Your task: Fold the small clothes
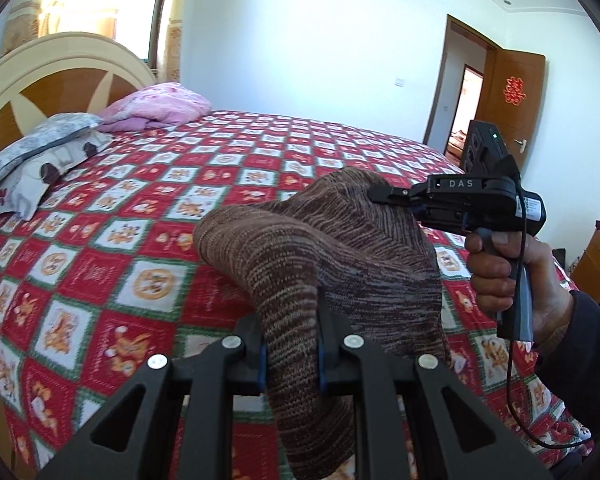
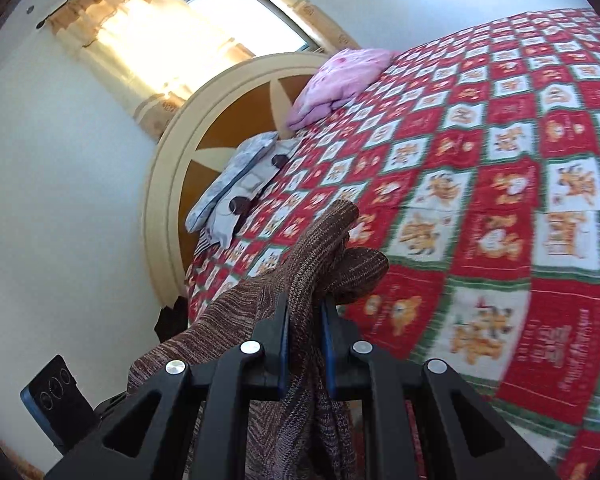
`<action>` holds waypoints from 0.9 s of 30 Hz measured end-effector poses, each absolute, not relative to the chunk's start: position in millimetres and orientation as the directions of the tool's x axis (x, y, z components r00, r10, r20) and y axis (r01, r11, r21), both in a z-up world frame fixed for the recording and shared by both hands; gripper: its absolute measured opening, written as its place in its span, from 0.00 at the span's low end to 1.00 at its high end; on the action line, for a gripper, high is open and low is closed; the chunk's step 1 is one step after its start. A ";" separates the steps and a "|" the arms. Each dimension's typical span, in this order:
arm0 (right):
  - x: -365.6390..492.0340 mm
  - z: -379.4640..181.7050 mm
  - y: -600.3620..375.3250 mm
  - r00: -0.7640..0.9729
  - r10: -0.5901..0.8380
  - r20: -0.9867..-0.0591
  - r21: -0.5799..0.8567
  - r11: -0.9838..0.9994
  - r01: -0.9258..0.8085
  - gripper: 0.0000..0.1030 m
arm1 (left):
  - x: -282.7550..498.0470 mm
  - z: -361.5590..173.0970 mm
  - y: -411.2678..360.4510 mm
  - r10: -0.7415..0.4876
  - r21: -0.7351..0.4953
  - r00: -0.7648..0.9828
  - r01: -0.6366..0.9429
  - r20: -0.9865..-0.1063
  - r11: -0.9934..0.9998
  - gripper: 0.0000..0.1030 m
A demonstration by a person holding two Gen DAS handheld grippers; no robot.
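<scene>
Here the left gripper [image 1: 290, 344] is clamped on a fold of the brown knit [image 1: 332, 248], held above the quilt [image 1: 148, 200]; the right gripper [image 2: 305, 340] pinches another edge of it, a hand [image 1: 512, 276] on its handle.

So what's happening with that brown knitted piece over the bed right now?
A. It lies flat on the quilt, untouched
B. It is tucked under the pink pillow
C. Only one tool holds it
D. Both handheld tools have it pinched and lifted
D: the brown knitted garment is clamped in the left gripper and in the right gripper, hanging above the red checked quilt.
</scene>
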State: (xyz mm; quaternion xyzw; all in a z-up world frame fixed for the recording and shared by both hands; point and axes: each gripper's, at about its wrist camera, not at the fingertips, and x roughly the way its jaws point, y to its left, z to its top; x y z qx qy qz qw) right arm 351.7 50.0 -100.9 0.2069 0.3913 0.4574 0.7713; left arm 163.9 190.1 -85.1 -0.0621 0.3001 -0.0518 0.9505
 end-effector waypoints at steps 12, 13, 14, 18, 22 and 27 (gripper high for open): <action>351.9 -114.3 86.5 0.235 0.854 -0.464 0.664 0.511 -0.546 0.13 | 154.3 -110.8 208.3 -0.111 -0.140 0.792 0.033 -0.601 0.990 0.17; 352.3 -114.9 88.2 0.232 0.853 -0.466 0.663 0.511 -0.547 0.13 | 153.2 -112.0 208.3 -0.112 -0.141 0.790 0.033 -0.602 0.989 0.17; 352.8 -115.5 90.7 0.229 0.852 -0.470 0.662 0.512 -0.548 0.13 | 152.1 -112.6 208.3 -0.113 -0.140 0.789 0.034 -0.604 0.990 0.17; 354.5 -117.9 100.5 0.213 0.850 -0.482 0.661 0.512 -0.549 0.13 | 148.7 -117.2 209.5 -0.109 -0.136 0.782 0.031 -0.614 0.990 0.17; 355.1 -121.2 110.3 0.200 0.844 -0.498 0.655 0.517 -0.551 0.13 | 144.1 -123.0 212.3 -0.105 -0.134 0.774 0.026 -0.625 0.991 0.17; 355.1 -126.4 120.1 0.193 0.834 -0.518 0.647 0.529 -0.549 0.13 | 139.6 -139.6 211.4 -0.097 -0.123 0.751 0.021 -0.654 0.992 0.17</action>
